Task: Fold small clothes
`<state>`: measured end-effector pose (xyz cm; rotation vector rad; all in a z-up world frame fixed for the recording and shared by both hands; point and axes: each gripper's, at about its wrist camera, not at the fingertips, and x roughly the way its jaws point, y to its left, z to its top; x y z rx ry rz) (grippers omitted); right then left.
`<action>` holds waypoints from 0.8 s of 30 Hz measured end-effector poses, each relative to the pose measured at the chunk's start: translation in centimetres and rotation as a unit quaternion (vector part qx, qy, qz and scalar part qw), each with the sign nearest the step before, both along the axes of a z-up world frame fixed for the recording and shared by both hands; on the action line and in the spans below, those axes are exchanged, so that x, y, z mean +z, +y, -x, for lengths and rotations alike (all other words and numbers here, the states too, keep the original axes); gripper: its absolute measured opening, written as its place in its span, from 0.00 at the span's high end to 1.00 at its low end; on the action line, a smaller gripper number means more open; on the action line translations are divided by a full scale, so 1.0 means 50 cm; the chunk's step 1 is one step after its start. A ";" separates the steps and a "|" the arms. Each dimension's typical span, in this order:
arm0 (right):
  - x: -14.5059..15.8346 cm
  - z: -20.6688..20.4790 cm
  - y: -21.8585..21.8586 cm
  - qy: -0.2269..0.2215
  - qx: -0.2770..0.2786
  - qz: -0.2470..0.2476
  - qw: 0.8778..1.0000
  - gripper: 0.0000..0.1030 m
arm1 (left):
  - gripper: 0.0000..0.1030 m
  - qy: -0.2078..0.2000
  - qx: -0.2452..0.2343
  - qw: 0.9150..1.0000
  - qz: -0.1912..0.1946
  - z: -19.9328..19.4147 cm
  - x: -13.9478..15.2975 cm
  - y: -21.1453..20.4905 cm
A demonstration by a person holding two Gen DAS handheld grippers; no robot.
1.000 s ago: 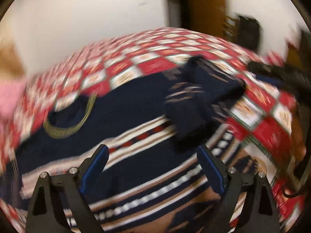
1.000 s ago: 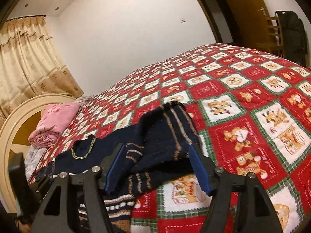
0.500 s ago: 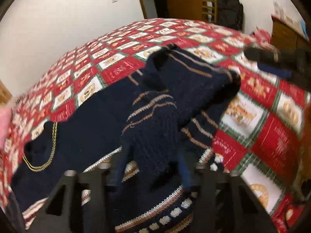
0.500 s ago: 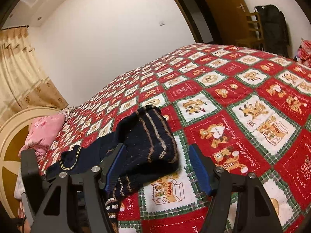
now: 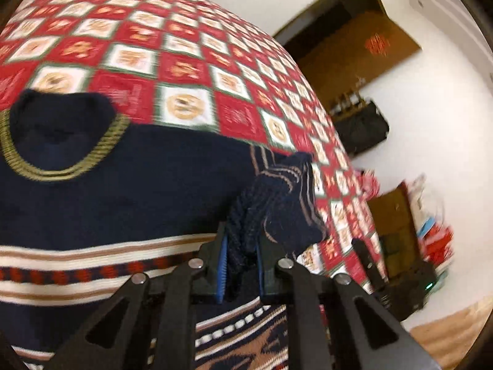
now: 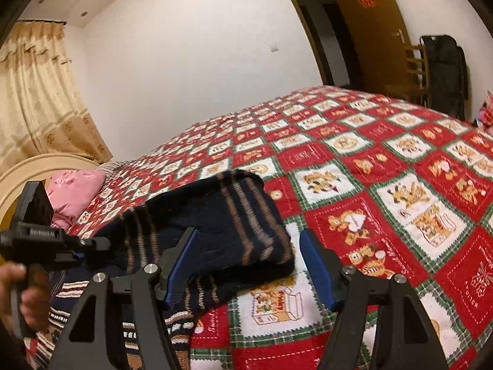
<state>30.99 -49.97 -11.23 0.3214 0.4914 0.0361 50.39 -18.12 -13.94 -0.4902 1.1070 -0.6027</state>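
A navy knitted sweater [image 5: 123,200] with an olive-edged collar and striped bands lies on the red patchwork bedspread [image 5: 185,71]. My left gripper [image 5: 240,246] has its blue pads pressing on a bunched fold of the sweater's striped sleeve [image 5: 277,197], and its jaws are closing. In the right wrist view the same sleeve [image 6: 222,215] arches up off the bed. My right gripper [image 6: 248,237] stands open just in front of it, with the sleeve's end between its fingers but not pinched. A hand [image 6: 15,280] holds the left tool's black body [image 6: 40,237].
The patchwork bedspread [image 6: 385,160] stretches far to the right. A pink pillow [image 6: 74,191] and a cream headboard [image 6: 18,178] lie at the left. A wooden chair with a black bag [image 6: 443,74] stands by the brown door [image 6: 369,24].
My left gripper went from wide open to shut on the sleeve, then rolled and swung with it. The sleeve is now raised off the bed. The right gripper has hardly moved.
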 end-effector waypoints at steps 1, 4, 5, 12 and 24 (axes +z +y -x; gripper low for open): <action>0.001 0.002 0.005 -0.004 0.004 0.003 1.000 0.33 | 0.85 0.006 0.006 1.000 0.004 0.000 0.001 0.020; 0.002 0.006 0.020 -0.010 0.014 0.013 1.000 0.32 | 0.85 0.026 0.017 0.999 0.013 -0.005 -0.002 0.069; 0.000 0.006 0.029 -0.010 0.019 0.020 1.000 0.32 | 0.85 0.036 0.022 0.999 0.011 -0.006 -0.007 0.084; -0.016 0.004 0.072 0.000 0.057 0.043 0.997 0.32 | 0.85 0.068 0.054 0.996 0.003 -0.005 -0.043 0.172; -0.026 -0.001 0.078 0.010 0.068 0.040 0.997 0.31 | 0.85 0.098 0.092 0.991 -0.010 -0.027 -0.092 0.269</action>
